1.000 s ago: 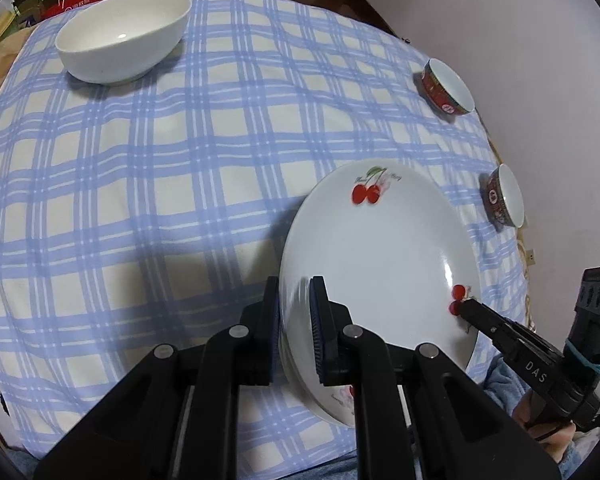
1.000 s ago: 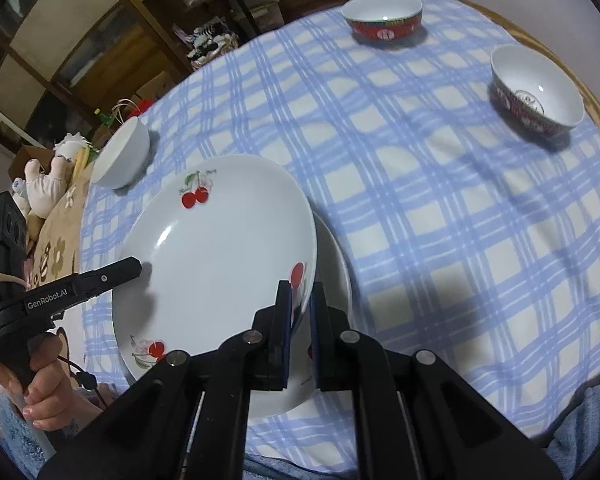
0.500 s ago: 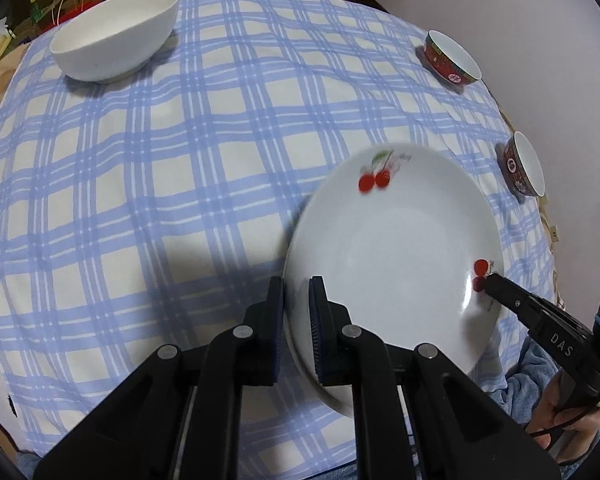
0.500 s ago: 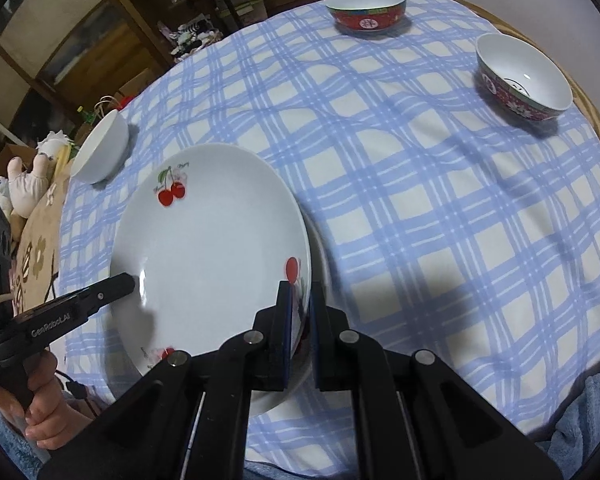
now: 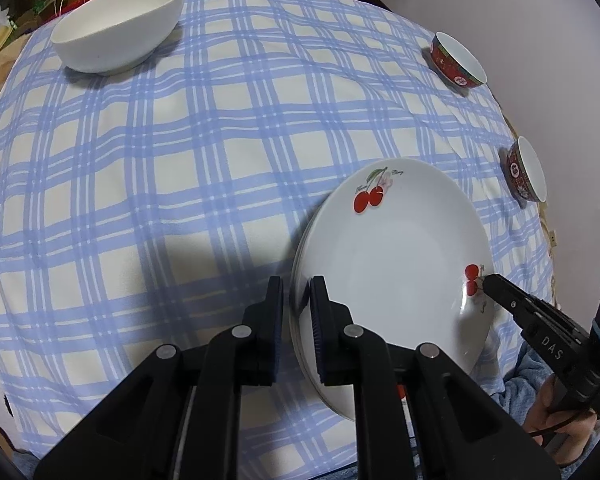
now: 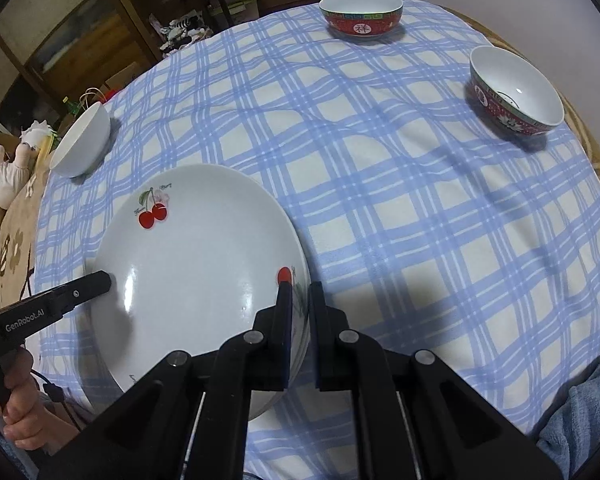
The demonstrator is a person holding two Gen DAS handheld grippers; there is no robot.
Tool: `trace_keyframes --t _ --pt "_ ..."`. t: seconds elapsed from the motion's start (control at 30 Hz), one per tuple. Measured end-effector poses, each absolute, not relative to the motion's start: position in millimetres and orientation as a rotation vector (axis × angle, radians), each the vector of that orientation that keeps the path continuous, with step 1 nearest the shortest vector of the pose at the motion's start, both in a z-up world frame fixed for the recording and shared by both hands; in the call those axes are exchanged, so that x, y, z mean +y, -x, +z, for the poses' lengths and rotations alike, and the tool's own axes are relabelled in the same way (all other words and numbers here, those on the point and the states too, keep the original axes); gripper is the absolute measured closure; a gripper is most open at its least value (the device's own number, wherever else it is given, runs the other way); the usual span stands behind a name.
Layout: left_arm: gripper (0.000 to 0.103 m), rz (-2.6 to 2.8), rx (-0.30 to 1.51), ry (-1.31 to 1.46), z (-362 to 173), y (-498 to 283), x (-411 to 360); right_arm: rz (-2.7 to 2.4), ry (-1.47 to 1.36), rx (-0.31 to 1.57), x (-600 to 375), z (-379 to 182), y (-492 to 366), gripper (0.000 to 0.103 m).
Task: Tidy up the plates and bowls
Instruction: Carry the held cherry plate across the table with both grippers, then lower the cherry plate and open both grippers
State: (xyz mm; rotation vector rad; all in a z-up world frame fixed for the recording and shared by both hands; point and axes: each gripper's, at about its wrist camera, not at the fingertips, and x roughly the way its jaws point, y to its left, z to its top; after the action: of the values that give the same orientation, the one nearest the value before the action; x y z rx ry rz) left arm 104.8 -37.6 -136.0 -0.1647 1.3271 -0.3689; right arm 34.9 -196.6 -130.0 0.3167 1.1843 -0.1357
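Both grippers are clamped on opposite rims of the cherry-printed plate (image 5: 392,264), which sits low at the near edge of the checked tablecloth (image 5: 180,168), at about five o'clock in the left wrist view and seven o'clock in the right. The left gripper (image 5: 296,312) pinches the plate's rim at nine o'clock, the right gripper (image 6: 298,312) at three o'clock, a two-sided hold that likely keeps the wide dish level. A second rim shows just under the plate's left edge, so it seems to be resting on or just above another plate, stacked to gather like pieces. The white bowl (image 5: 120,26) stands far off at eleven o'clock, and two red-patterned bowls (image 6: 360,14) (image 6: 514,90) sit apart at one and two o'clock, not yet grouped.
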Motion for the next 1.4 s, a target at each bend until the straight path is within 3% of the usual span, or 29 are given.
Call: trace_keyframes --t 0.9,1.27,1.4 --pt "0.081 -0.358 1.303 0.095 -138.2 -100.5 -44.0 -0.139 -0.33 1.2 -197.1 -135.8 -39.8 0.092" --pt "0.071 -0.324 1.298 0.04 -134.5 -97.9 -45.3 -0.139 -0.315 1.204 -194.9 -135.2 -39.1 0.091" --pt "0.058 -0.293 1.269 0.015 -128.3 -95.1 -41.8 -0.135 -0.313 1.202 -195.0 -134.1 -38.7 0.09"
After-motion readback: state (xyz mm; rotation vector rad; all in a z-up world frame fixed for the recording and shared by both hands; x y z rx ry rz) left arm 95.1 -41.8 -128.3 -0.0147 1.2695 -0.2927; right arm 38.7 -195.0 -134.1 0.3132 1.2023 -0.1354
